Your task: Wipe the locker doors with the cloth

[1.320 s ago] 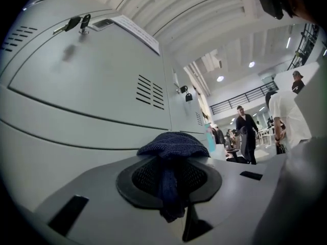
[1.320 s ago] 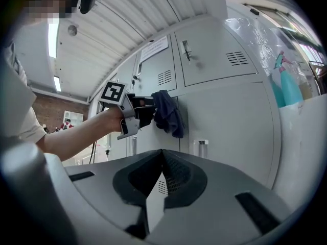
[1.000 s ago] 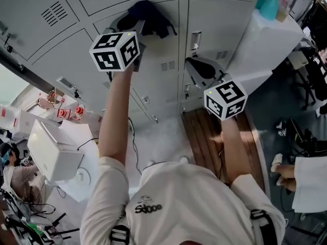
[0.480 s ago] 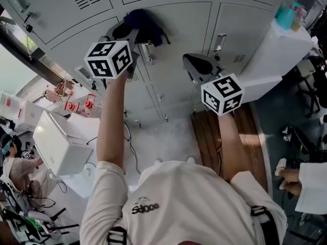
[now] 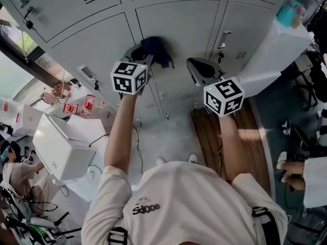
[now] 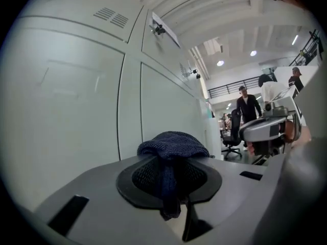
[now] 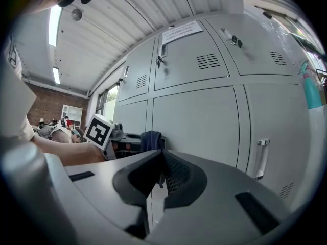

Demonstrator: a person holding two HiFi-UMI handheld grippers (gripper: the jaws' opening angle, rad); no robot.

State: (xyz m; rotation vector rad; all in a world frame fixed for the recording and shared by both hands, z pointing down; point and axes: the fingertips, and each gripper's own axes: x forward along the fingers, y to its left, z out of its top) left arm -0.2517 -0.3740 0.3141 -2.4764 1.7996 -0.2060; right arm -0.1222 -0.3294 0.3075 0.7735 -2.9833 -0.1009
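A dark blue knitted cloth (image 5: 156, 49) is bunched against a grey locker door (image 5: 176, 27) in the head view. My left gripper (image 5: 145, 53) is shut on it, and its marker cube sits just below. In the left gripper view the cloth (image 6: 173, 147) bulges out over the closed jaws of my left gripper (image 6: 172, 168), with the locker door (image 6: 76, 111) close on the left. My right gripper (image 5: 197, 65) hovers beside it, a little off the neighbouring door, shut and holding nothing. The right gripper view shows my right gripper (image 7: 160, 171) and, beyond it, the cloth (image 7: 152, 139).
A door handle (image 5: 223, 39) sticks out to the right of my right gripper. A white cabinet (image 5: 271, 50) with a teal spray bottle (image 5: 286, 12) stands at the right. A wooden board (image 5: 214, 134) lies on the floor. A white box (image 5: 56, 149) stands left. People are around.
My left gripper has slid the cloth down the locker door and a little to the right. The right gripper has stayed about where it was.
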